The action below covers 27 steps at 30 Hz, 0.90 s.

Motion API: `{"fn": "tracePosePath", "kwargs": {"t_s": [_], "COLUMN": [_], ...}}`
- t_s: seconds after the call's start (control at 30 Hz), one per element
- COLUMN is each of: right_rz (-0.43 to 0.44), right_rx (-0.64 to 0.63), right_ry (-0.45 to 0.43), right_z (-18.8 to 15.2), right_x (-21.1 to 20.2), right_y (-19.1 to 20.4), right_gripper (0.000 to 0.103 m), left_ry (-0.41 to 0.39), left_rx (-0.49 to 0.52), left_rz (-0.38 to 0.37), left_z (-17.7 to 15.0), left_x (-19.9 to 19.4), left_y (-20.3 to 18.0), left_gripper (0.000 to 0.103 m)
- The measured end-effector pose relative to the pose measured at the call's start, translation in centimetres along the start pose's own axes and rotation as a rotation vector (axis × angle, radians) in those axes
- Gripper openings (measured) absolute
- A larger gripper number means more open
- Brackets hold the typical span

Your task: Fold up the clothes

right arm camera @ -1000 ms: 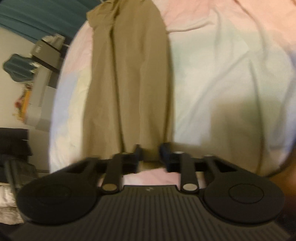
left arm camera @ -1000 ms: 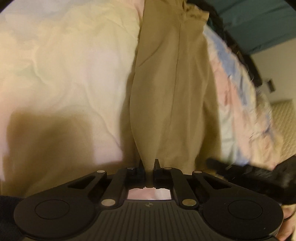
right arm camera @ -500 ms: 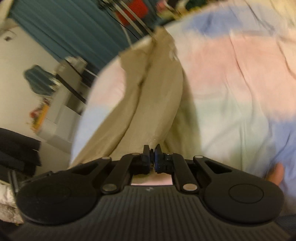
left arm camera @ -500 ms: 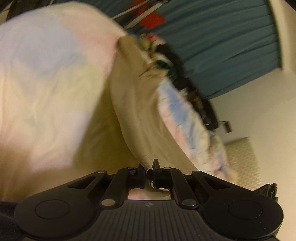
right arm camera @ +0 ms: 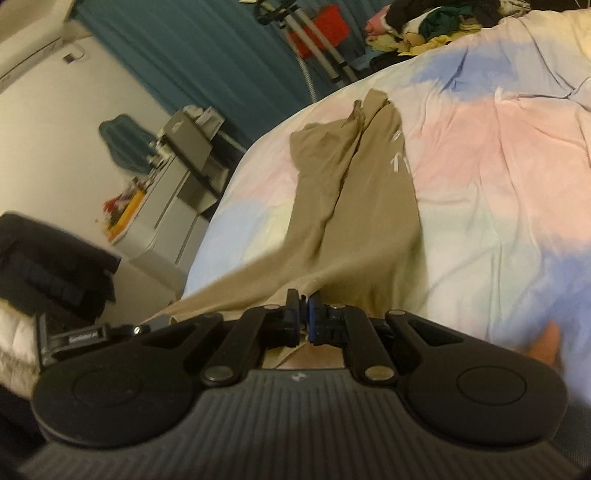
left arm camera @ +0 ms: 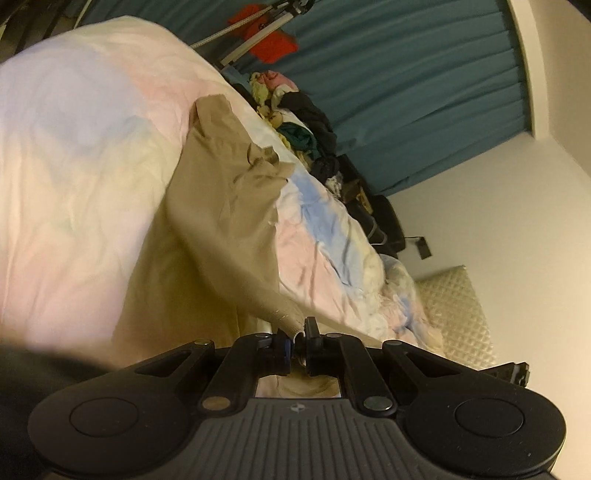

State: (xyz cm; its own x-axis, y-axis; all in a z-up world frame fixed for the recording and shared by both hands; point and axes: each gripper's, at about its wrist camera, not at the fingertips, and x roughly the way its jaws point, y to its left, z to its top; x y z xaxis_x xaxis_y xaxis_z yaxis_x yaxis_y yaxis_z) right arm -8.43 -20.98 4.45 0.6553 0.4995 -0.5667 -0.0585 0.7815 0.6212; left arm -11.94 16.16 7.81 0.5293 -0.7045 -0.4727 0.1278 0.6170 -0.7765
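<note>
A tan garment (left arm camera: 229, 199) lies lengthwise on a pastel bedspread (left arm camera: 74, 166), its near end lifted off the bed. My left gripper (left arm camera: 297, 334) is shut on one near corner of it. My right gripper (right arm camera: 303, 308) is shut on the other near corner of the tan garment (right arm camera: 351, 206), which stretches away across the bedspread (right arm camera: 498, 166). The far end is bunched near the bed's edge. The left gripper's body (right arm camera: 85, 334) shows at the left of the right wrist view.
A pile of loose clothes (left arm camera: 295, 110) sits at the far end of the bed, before teal curtains (left arm camera: 424, 74). A grey cabinet (right arm camera: 177, 192) stands beside the bed. A clothes rack with a red item (right arm camera: 321, 29) is at the back.
Both grippers have lifted the garment's near end off the bed and tilted up, so the room now shows. The right gripper, open one second ago, closed on the fabric.
</note>
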Motion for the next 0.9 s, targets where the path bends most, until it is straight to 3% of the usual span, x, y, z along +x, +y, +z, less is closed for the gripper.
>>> {"fn": "tracePosePath", "kwargs": {"t_s": [0.17,0.27,0.4,0.63,0.77,0.9], "right_rz": [0.004,-0.043,-0.044,-0.156,-0.234,-0.292], "right_rx": [0.06,0.039,0.13,0.044,-0.028,-0.066], "right_ry": [-0.09,-0.159,-0.205,-0.19,-0.174,-0.143], "right_z": [5.0,7.4,10.0,11.6,11.5,11.3], "right_x": [5.2,8.6,13.8,21.8,25.0,27.2], "right_y": [-1.4,-1.8,-4.7,-8.0,-9.0,-9.5], "right_gripper": [0.007,0.008,0.008,0.008,0.008,0.008], "left_ry": [-0.068,-0.134,-0.184,-0.215,-0.189,-0.131], "left_rx": [0.031,0.06,0.127,0.308,0.403,0.406], "left_rz": [0.079,0.123,0.193,0.316,0.392,0.422], "left_z": [6.2,9.7,12.7,14.5,14.3,14.5], "left_x": [7.5,11.5,16.3,24.0,28.2,30.2], "left_y": [-0.2,0.1,0.9,3.6,5.2,7.0], "left_gripper": [0.007,0.007,0.007,0.007,0.007,0.008]}}
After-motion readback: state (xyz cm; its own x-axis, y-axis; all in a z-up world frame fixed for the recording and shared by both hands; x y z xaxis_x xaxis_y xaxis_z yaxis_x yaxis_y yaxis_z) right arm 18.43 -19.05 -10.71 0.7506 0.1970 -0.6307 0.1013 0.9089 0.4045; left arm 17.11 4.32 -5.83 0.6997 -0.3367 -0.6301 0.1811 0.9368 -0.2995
